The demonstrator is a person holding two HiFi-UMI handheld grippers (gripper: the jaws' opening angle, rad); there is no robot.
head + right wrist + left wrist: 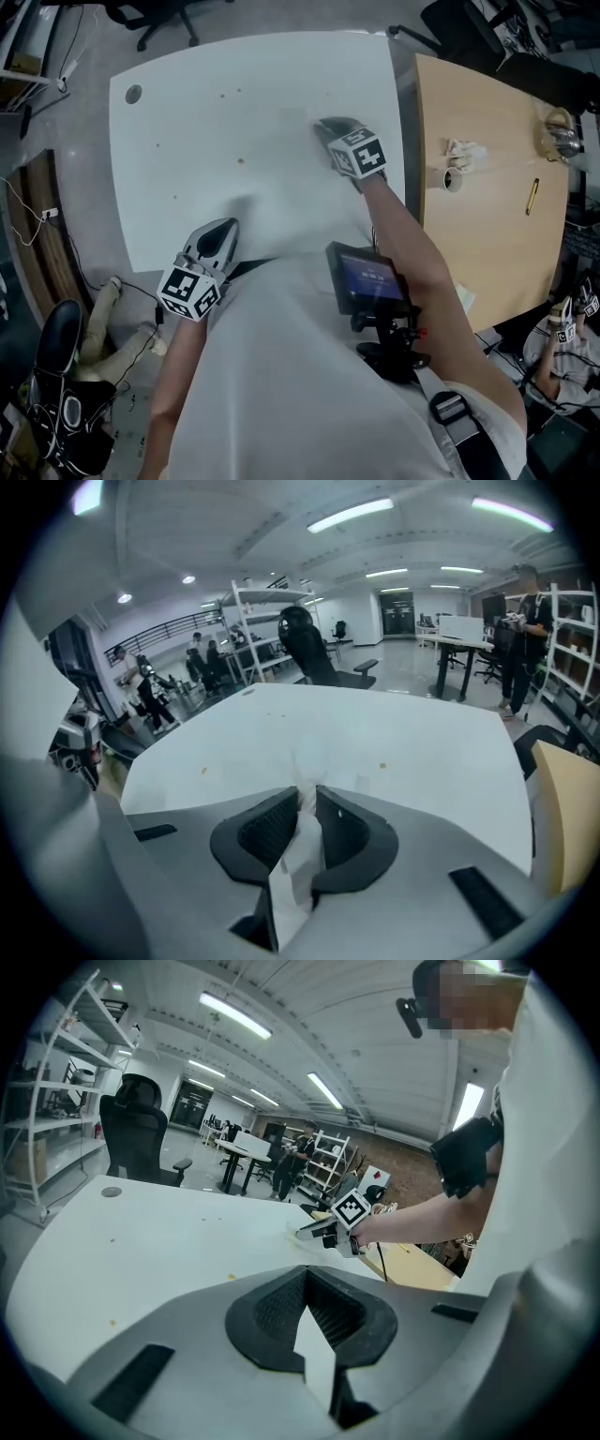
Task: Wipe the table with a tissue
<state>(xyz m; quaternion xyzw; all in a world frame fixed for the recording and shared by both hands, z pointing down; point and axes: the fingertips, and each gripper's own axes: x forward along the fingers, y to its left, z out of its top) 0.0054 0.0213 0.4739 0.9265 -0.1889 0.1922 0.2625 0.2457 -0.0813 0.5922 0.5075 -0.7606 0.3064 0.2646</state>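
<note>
Head view barely shows the tissue (298, 855) clamped in the right hand-held gripper (328, 127); the left hand-held gripper (223, 232) is closed, empty.

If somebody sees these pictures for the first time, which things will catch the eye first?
The large white table fills the middle of the head view, with small brown specks scattered over it. Toward its far right side, the right gripper is shut on a white tissue, down at the tabletop. The left gripper waits empty at the near edge, jaws together.
</note>
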